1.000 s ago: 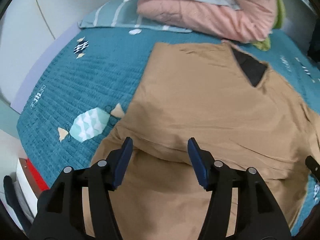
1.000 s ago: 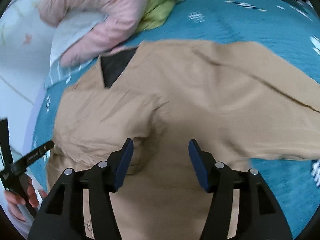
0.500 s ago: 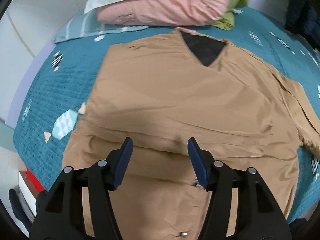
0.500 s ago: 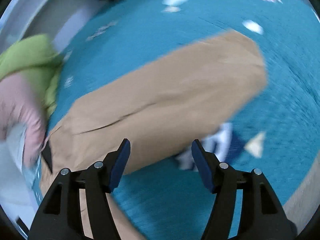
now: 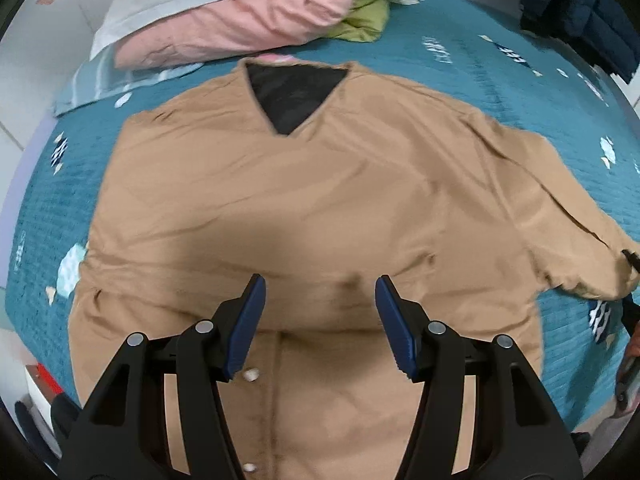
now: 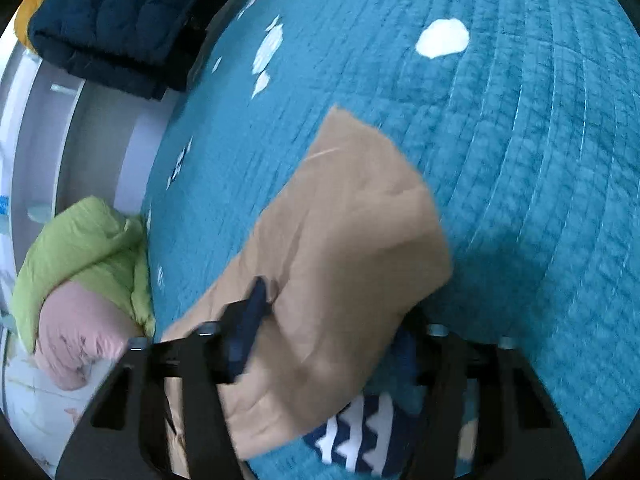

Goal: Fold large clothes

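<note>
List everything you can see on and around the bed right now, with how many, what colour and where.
jacket: one, tan with a black lining at the neck, spread flat on the bedspread, buttons down the front
sleeve: one, tan, stretched out to the side
bedspread: one, teal with white and navy patches, covers the bed
pink quilt: one, at the head of the bed
green quilt: one, beside the pink quilt
navy padded garment: one, folded at the bed's far edge
left gripper: black with blue pads, open above the jacket front
right gripper: jaws closing with the sleeve between them
</note>
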Action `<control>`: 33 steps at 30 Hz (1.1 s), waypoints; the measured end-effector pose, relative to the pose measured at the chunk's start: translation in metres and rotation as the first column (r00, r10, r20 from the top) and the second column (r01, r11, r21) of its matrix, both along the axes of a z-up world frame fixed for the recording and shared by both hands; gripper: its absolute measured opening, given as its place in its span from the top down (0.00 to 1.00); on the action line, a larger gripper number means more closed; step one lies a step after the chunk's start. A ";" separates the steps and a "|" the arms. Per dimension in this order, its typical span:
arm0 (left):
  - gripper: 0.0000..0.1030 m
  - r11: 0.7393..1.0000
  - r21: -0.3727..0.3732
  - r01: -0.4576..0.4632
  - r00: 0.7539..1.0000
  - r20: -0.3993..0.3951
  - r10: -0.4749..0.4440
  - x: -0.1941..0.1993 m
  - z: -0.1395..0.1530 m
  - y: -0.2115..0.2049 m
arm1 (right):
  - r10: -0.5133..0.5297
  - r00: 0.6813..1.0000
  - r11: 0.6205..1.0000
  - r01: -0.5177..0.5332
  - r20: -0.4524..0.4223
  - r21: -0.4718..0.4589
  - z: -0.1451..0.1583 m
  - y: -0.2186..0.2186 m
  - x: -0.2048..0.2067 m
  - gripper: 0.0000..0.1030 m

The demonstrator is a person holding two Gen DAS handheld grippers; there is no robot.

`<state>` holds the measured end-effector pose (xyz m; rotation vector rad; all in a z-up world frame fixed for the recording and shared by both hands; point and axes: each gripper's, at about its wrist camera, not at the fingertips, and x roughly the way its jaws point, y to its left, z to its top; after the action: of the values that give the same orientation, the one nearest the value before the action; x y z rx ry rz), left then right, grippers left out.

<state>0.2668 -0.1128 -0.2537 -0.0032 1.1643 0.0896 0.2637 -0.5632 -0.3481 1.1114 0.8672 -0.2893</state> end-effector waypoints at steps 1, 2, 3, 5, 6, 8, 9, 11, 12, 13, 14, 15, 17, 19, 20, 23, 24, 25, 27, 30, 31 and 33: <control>0.44 1.000 -0.001 0.013 1.000 0.010 -0.013 0.004 0.002 -0.008 | 0.004 1.000 1.000 -0.004 0.000 -0.010 0.001 0.000 0.000 0.72; 0.44 1.000 -0.001 0.025 1.000 0.017 -0.025 0.007 0.003 -0.014 | 0.009 1.000 1.000 -0.008 0.001 -0.011 0.002 -0.002 0.000 0.76; 0.44 0.999 -0.004 0.036 0.999 0.019 -0.036 0.011 0.004 -0.021 | 0.011 1.000 1.000 -0.011 0.003 -0.013 0.003 0.002 0.007 0.78; 0.50 0.998 -0.027 0.059 0.998 0.022 -0.059 0.018 0.006 -0.033 | 0.022 1.000 0.999 -0.022 0.011 -0.036 0.009 0.006 0.012 0.82; 0.62 0.996 -0.045 0.076 0.997 0.026 -0.075 0.022 0.008 -0.042 | 0.024 1.000 0.998 -0.023 0.013 -0.052 0.013 0.009 0.016 0.82; 0.74 0.991 -0.068 0.112 0.993 0.034 -0.110 0.028 0.010 -0.058 | 0.033 0.999 0.995 -0.031 0.028 -0.093 0.024 0.014 0.020 0.83; 0.79 0.989 -0.073 0.132 0.991 0.041 -0.129 0.031 0.011 -0.065 | 0.039 0.999 0.994 -0.035 0.032 -0.107 0.028 0.015 0.020 0.83; 0.88 0.981 -0.073 0.181 0.983 0.054 -0.178 0.039 0.009 -0.085 | 0.064 0.998 0.984 -0.058 0.030 -0.168 0.042 0.022 0.022 0.83; 0.89 0.979 -0.070 0.194 0.980 0.050 -0.190 0.043 0.007 -0.090 | 0.070 0.997 0.980 -0.062 0.034 -0.189 0.045 0.024 0.021 0.83; 0.89 0.977 -0.068 0.203 0.979 0.038 -0.200 0.047 0.004 -0.097 | 0.079 0.996 0.975 -0.069 0.040 -0.210 0.050 0.027 0.020 0.83; 0.89 0.974 -0.084 0.211 0.977 0.022 -0.210 0.051 0.000 -0.104 | 0.086 0.995 0.972 -0.074 0.046 -0.221 0.054 0.029 0.017 0.83; 0.89 0.970 -0.111 0.217 0.976 0.015 -0.217 0.053 -0.003 -0.109 | 0.098 0.994 0.968 -0.081 0.057 -0.238 0.060 0.029 0.013 0.83; 0.89 0.962 -0.141 0.234 0.972 0.007 -0.236 0.057 -0.008 -0.121 | 0.115 0.991 0.959 -0.093 0.072 -0.267 0.068 0.034 0.011 0.83; 0.89 0.956 -0.118 0.267 0.964 0.017 -0.267 0.059 -0.015 -0.136 | 0.110 0.991 0.955 -0.084 0.077 -0.284 0.071 0.036 0.007 0.83; 0.89 0.954 -0.089 0.285 0.958 0.012 -0.286 0.061 -0.023 -0.143 | 0.110 0.990 0.955 -0.082 0.086 -0.284 0.073 0.037 0.007 0.83; 0.89 0.964 -0.054 0.260 0.958 -0.108 -0.264 0.076 -0.069 -0.150 | 0.129 0.987 0.949 -0.096 0.094 -0.300 0.078 0.040 0.001 0.83; 0.90 0.969 -0.071 0.238 0.965 -0.094 -0.244 0.080 -0.078 -0.146 | 0.143 0.985 0.949 -0.108 0.100 -0.298 0.079 0.043 0.001 0.83; 0.90 0.969 -0.070 0.238 0.967 -0.080 -0.243 0.080 -0.078 -0.144 | 0.146 0.984 0.948 -0.109 0.104 -0.299 0.082 0.046 0.000 0.83; 0.89 0.969 -0.079 0.236 0.967 -0.080 -0.242 0.081 -0.077 -0.144 | 0.158 0.980 0.942 -0.114 0.120 -0.316 0.093 0.053 -0.001 0.83; 0.89 0.967 -0.097 0.235 0.967 -0.078 -0.243 0.083 -0.079 -0.140 | 0.193 0.964 0.944 -0.132 0.182 -0.303 0.111 0.064 -0.001 0.83; 0.90 0.967 -0.103 0.232 0.968 -0.077 -0.241 0.084 -0.080 -0.139 | 0.208 0.957 0.942 -0.139 0.204 -0.307 0.119 0.070 -0.002 0.83; 0.89 0.969 -0.098 0.228 0.969 -0.070 -0.235 0.087 -0.081 -0.138 | 0.251 0.939 0.925 -0.161 0.236 -0.344 0.138 0.087 -0.003 0.83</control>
<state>0.3533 -0.2512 -0.3346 0.0580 1.2416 -0.1708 0.2603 -0.4757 -0.2101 0.7269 0.6526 -0.0881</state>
